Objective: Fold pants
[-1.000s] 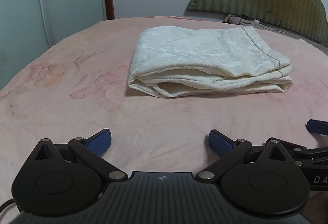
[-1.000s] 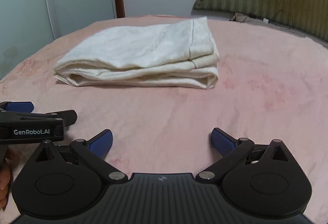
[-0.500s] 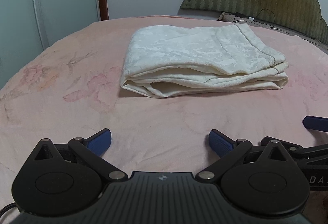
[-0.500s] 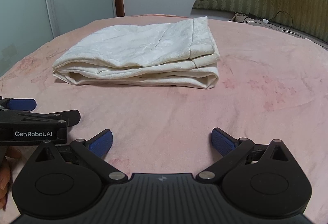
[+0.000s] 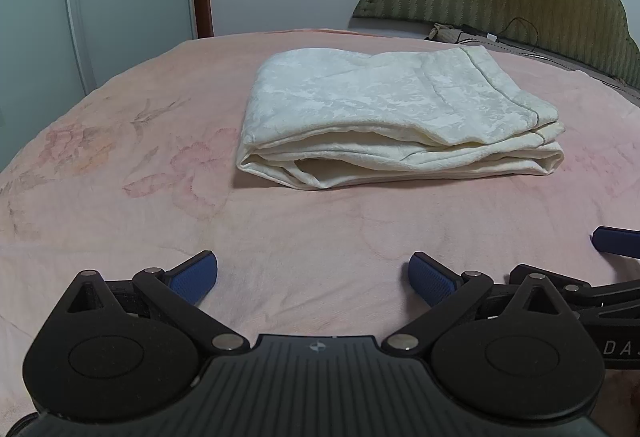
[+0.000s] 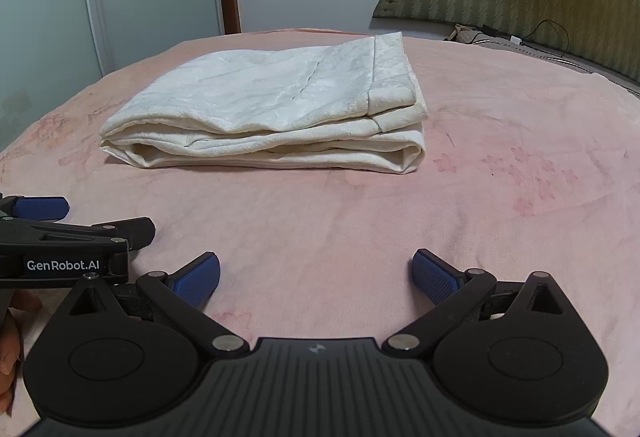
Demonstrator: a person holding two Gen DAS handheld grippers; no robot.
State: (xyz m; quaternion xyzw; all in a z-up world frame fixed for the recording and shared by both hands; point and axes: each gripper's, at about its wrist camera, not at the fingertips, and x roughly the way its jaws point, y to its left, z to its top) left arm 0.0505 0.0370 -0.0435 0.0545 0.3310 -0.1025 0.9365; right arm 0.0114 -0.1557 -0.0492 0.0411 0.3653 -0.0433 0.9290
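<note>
with the pants (image 5: pixel 396 125) stacked mid-frame and both the left gripper (image 5: pixel 314 273) and right gripper (image 6: pixel 316 273) spread empty at the bottom, a stray nudge could spill those loose layers (they look barely settled).

**Both hand-held grippers spread wide, side by side**

The left hand-held gripper (image 5: pixel 313 277) has its jaws wide apart, the blue pads (image 5: pixel 195 278) at about 8 and 4 o'clock in its own view, with nothing between them. The right hand-held gripper (image 6: pixel 316 277) stands the same way, jaws spread and empty. In the right wrist view the left one's body sits at 9 o'clock, just beside, and fingers of the person's left hand (image 6: pixel 10 349) show beneath it at the frame edge.
</note>
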